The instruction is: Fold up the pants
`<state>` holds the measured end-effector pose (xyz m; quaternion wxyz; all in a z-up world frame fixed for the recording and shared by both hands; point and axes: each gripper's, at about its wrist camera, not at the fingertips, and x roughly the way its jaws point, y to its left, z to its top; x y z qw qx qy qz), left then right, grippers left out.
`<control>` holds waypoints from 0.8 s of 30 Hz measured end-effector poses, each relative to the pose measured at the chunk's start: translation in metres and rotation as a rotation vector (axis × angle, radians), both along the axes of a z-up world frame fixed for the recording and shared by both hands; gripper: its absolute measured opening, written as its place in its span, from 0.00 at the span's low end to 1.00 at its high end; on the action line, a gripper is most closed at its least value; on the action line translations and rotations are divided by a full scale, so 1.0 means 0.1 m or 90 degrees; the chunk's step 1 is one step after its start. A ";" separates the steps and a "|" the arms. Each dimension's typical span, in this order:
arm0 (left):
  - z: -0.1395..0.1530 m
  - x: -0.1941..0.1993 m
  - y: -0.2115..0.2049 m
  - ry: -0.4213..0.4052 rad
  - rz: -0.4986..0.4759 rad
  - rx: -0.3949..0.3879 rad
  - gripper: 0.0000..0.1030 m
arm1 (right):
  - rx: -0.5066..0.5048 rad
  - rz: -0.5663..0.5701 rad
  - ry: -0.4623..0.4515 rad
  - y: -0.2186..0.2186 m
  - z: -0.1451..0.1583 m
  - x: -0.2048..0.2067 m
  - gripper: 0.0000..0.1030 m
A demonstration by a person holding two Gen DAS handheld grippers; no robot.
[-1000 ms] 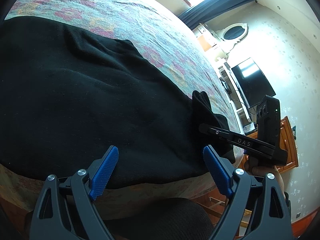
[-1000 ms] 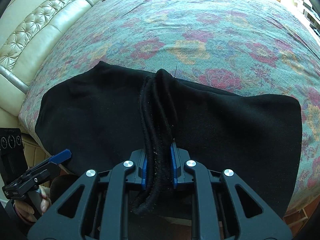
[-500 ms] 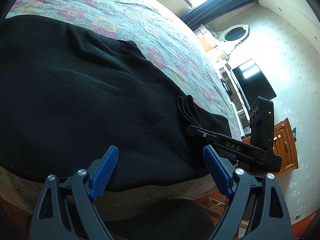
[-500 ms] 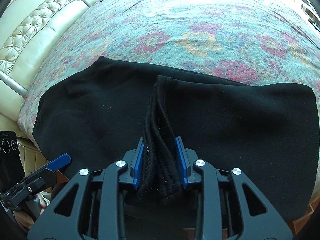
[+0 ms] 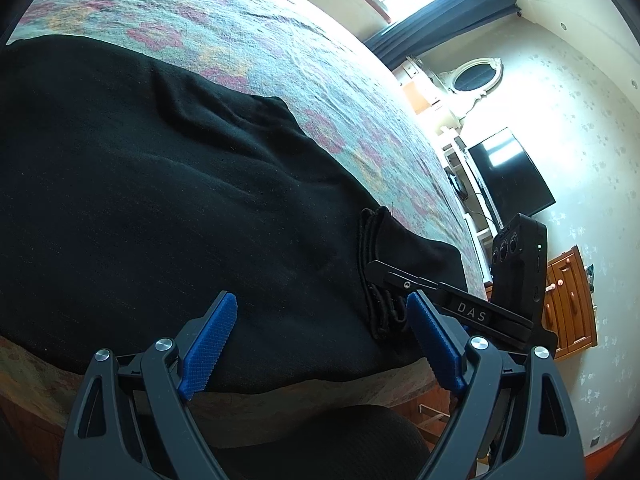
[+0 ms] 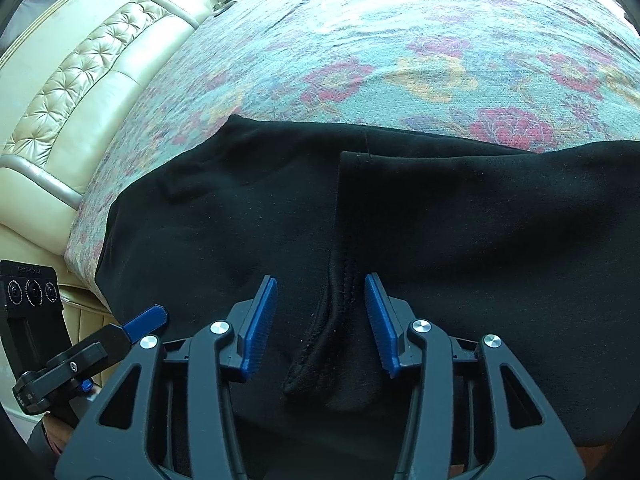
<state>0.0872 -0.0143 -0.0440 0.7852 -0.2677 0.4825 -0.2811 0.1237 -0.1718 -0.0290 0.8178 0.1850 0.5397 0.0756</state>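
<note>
Black pants [image 5: 168,208] lie spread on a floral bedspread [image 5: 280,48], folded over with a thick hem edge [image 6: 336,304] running toward the bed's near edge. My right gripper [image 6: 320,316] is open, its blue pads on either side of that hem edge, not touching it. My left gripper [image 5: 320,340] is open and empty above the pants' near edge. In the left wrist view the right gripper [image 5: 452,304] shows beside the hem bundle [image 5: 380,280]. In the right wrist view the left gripper [image 6: 96,340] shows at lower left.
A cream tufted headboard [image 6: 80,92] borders the bed on the left. A television [image 5: 508,176], white shelving and a wooden dresser [image 5: 572,304] stand against the wall beyond the bed. A dark curtain [image 5: 440,12] hangs below the window.
My right gripper has opened and let go of the bunched hem edge, which now lies flatter on the pants. The left gripper has stayed open and barely moved.
</note>
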 end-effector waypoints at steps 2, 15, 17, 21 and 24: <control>0.02 0.01 0.04 -0.001 0.006 -0.001 0.83 | 0.018 0.001 0.003 0.00 -0.02 0.02 0.49; 0.32 -0.03 1.14 -0.025 0.103 -0.040 0.83 | 0.008 0.003 -0.092 0.08 0.35 -0.15 0.58; 0.31 -0.04 1.48 -0.021 0.148 -0.054 0.83 | 0.017 0.004 -0.108 0.11 0.41 -0.19 0.58; 0.19 -0.07 2.16 0.002 0.238 -0.085 0.83 | 0.033 0.011 -0.118 0.18 0.47 -0.25 0.58; 0.03 -0.12 2.59 0.027 0.304 -0.101 0.83 | 0.049 0.015 -0.116 0.23 0.47 -0.29 0.59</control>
